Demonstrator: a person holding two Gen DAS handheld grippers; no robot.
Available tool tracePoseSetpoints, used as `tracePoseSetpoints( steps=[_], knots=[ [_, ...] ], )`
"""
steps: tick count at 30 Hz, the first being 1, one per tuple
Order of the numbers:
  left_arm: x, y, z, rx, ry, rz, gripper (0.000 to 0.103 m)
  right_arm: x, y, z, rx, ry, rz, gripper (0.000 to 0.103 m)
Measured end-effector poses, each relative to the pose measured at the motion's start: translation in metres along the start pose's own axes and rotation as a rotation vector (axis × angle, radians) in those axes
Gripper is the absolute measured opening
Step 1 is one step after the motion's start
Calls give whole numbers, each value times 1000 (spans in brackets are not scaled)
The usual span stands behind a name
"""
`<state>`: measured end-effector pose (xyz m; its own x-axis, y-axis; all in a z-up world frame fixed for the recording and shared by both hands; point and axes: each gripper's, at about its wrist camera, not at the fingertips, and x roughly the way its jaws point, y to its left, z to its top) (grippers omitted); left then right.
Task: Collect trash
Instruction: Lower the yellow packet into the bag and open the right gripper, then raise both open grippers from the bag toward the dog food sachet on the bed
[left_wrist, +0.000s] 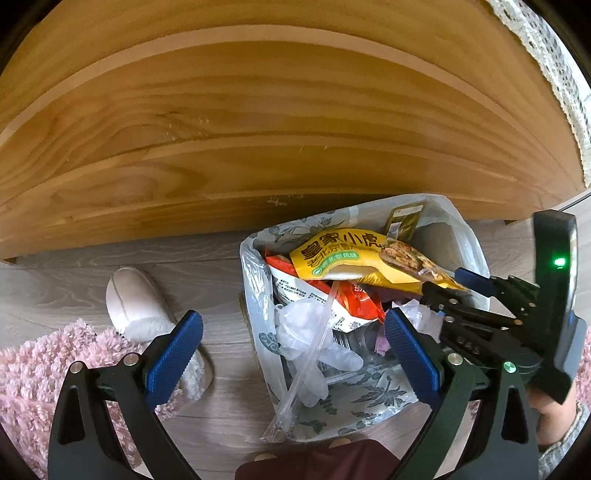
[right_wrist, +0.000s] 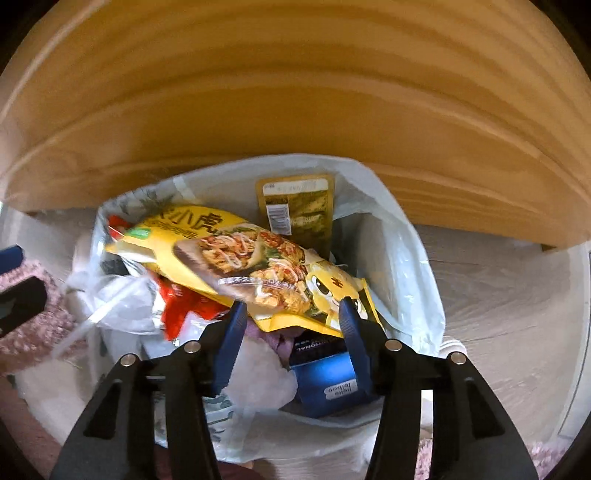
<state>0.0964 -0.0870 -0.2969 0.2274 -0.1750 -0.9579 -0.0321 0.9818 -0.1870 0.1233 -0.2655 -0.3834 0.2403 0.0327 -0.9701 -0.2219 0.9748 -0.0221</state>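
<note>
Grey wood-grain floor (left_wrist: 221, 424) runs along a pine panel (left_wrist: 258, 129) that fills the upper part of both views.

Left wrist view: I see the trash bag (left_wrist: 266, 354), white with a leaf print, standing open on the floor just in front of the panel. The yellow snack packet (left_wrist: 343, 258) lies on top of the trash, its long axis running from upper left to lower right, the printed end toward the left. The right claw (left_wrist: 448, 293) meets the packet's lower-right corner; whether it grips there I cannot tell from this view. My left claw (left_wrist: 291, 354) is spread wide and holds nothing, positioned above the bag's near-left rim. A white slipper (left_wrist: 136, 302) and a pink rug (left_wrist: 48, 373) lie to the left.

Right wrist view: the right claw (right_wrist: 291, 325) is partly open, its fingers (right_wrist: 231, 343) on either side of the packet's near edge, not clamped. The packet's long axis runs upper left to lower right. A blue box (right_wrist: 325, 380) lies beneath it.
</note>
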Motion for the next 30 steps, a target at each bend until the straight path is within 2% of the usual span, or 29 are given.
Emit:
tracePoseSetpoints(
  steps=[2, 6, 11, 14, 17, 20, 30],
  knots=[
    [-2, 0, 1, 0, -6, -4, 95, -9, -2, 0, 14, -13, 20, 61],
    [-6, 0, 3, 0, -18, -15, 95, -30, -4, 2, 23, -48, 56, 72],
    [-10, 1, 3, -8, -28, -26, 95, -51, -6, 2, 37, -92, 81, 78],
    [-15, 2, 2, -13, -44, -36, 95, -63, -11, -2, 58, -120, 94, 85],
    [-23, 2, 2, -17, -77, -44, 95, -74, -17, -5, 78, -148, 115, 87],
    [-30, 2, 1, -20, -100, -66, 95, -85, -20, -8, 83, -196, 106, 95],
    [-56, -7, -4, 30, -199, -89, 95, -110, -31, -18, 129, -275, 50, 95]
  ],
)
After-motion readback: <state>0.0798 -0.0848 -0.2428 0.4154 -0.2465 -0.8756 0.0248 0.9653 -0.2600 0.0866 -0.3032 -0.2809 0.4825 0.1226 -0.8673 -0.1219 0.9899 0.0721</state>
